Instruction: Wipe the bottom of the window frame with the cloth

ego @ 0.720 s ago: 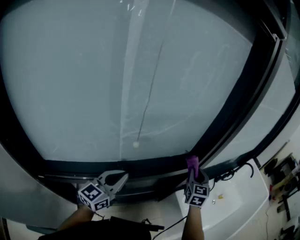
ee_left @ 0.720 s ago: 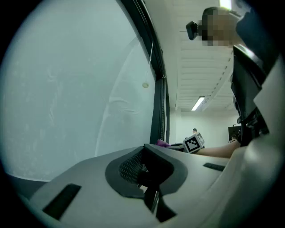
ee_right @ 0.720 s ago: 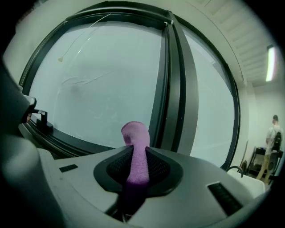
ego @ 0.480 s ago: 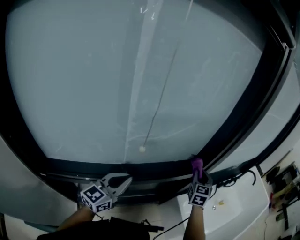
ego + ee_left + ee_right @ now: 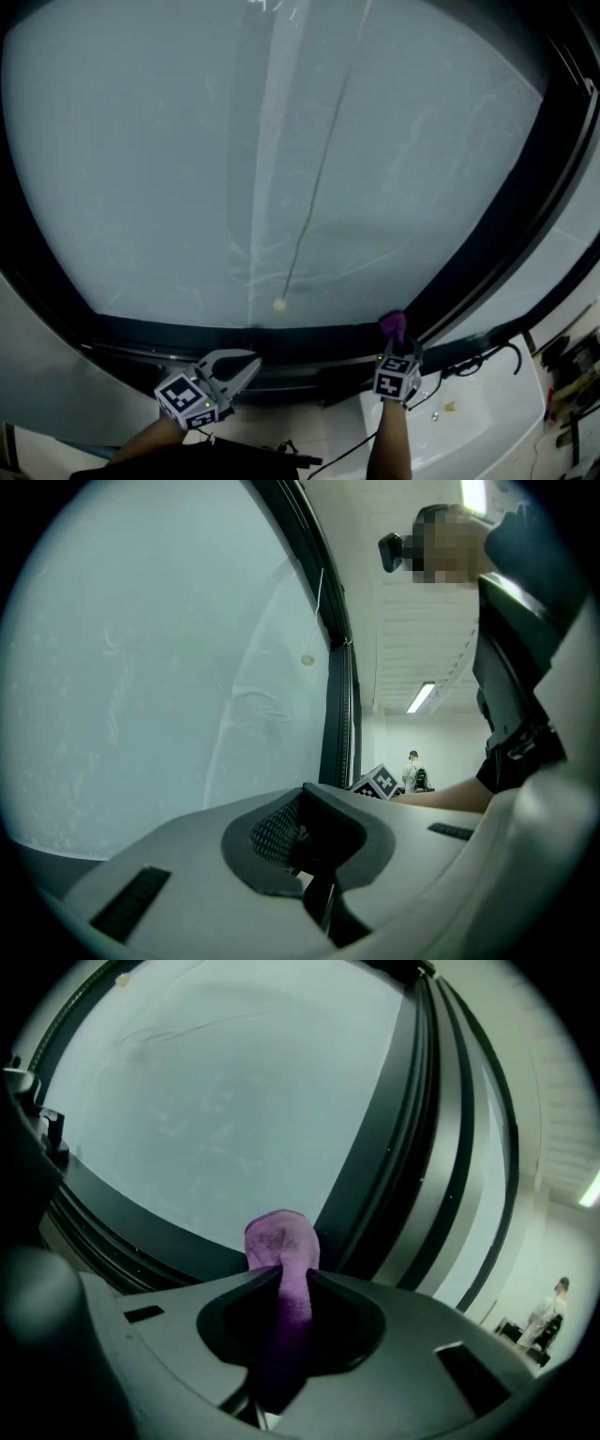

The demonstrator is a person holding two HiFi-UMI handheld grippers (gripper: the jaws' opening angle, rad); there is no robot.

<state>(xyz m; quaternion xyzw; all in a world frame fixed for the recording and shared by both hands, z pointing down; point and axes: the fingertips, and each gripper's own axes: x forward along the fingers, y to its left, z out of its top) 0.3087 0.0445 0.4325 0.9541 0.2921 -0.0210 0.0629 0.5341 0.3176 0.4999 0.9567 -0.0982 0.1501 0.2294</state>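
A purple cloth [image 5: 392, 325] sticks up from my right gripper [image 5: 395, 341], whose jaws are shut on it. The cloth's tip sits at the dark bottom window frame [image 5: 187, 336], close to the lower right corner where the upright bar meets it. The right gripper view has the cloth [image 5: 279, 1241] bunched above the right gripper [image 5: 293, 1274], against the frame [image 5: 141, 1222]. My left gripper [image 5: 251, 360] hovers below the frame's middle with its tips together and nothing in them. Through the left gripper view, the left gripper [image 5: 305, 794] points along the frosted glass.
A blind cord ends in a small bead [image 5: 279, 305] just above the bottom frame. A white ledge [image 5: 487, 412] with a black cable [image 5: 469, 352] lies right of my right gripper, and tools [image 5: 572, 403] beyond it. A person [image 5: 553, 1297] stands far off.
The right gripper with the cloth has edged slightly up towards the frame's corner. The head view has shifted a little. The left gripper has barely moved.
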